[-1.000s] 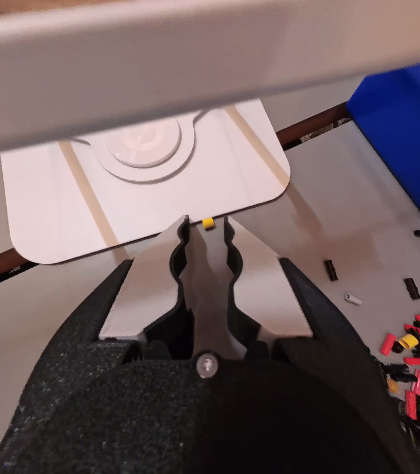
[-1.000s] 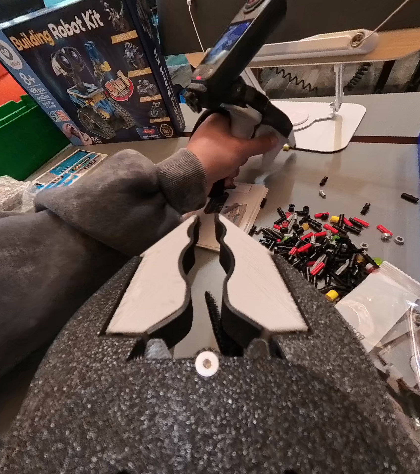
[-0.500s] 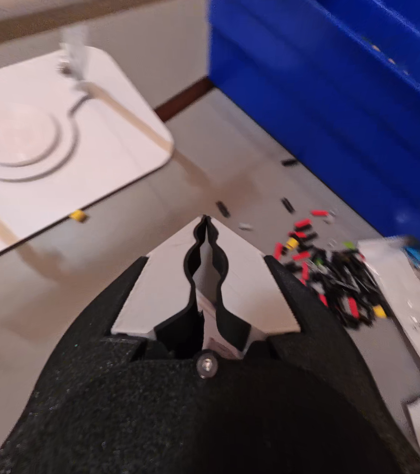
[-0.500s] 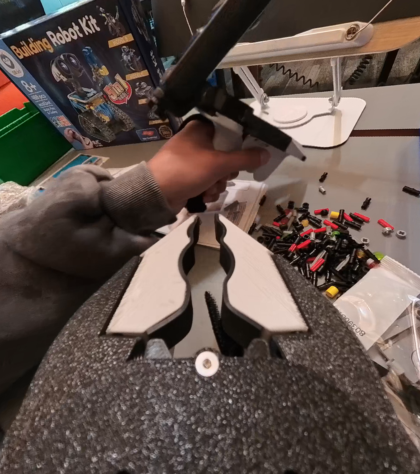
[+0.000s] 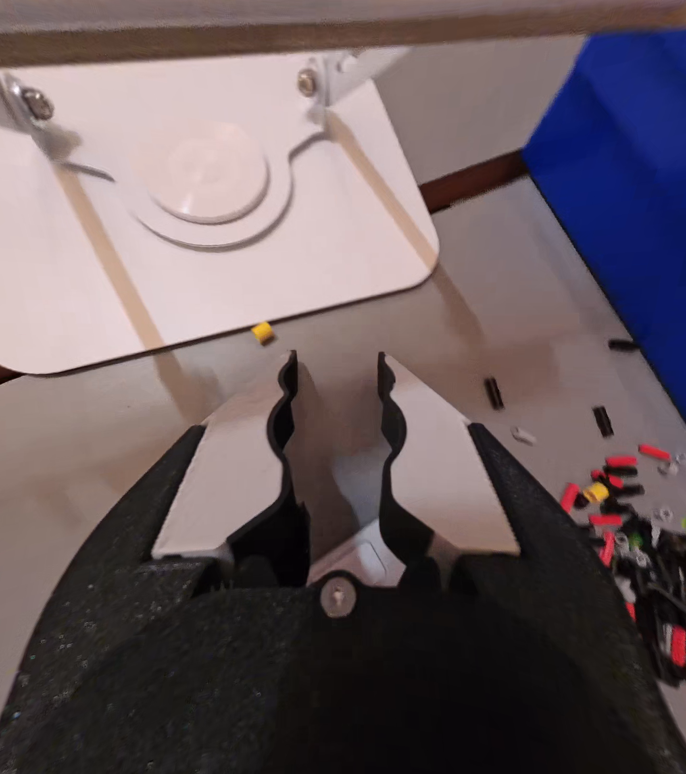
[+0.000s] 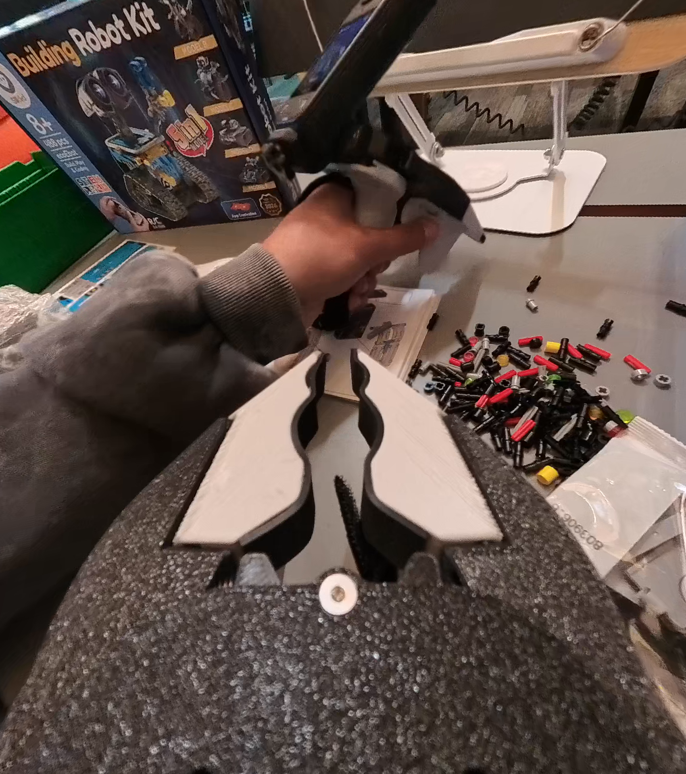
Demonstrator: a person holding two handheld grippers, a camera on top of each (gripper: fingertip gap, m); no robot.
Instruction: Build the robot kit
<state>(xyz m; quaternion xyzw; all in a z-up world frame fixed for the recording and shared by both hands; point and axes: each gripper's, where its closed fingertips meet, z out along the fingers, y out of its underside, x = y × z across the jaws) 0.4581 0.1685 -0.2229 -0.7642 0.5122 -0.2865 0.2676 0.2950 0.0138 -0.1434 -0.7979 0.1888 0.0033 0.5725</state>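
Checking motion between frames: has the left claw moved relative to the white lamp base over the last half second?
Yes. The left claw has swung back left toward the white lamp base, away from the blue bin, and its jaws have opened.

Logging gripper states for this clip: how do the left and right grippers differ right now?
The left gripper gapes wide above bare table, just short of a lone yellow piece; the right gripper shows a narrower gap and points at a booklet. Both are empty, with white fingers and black pads.
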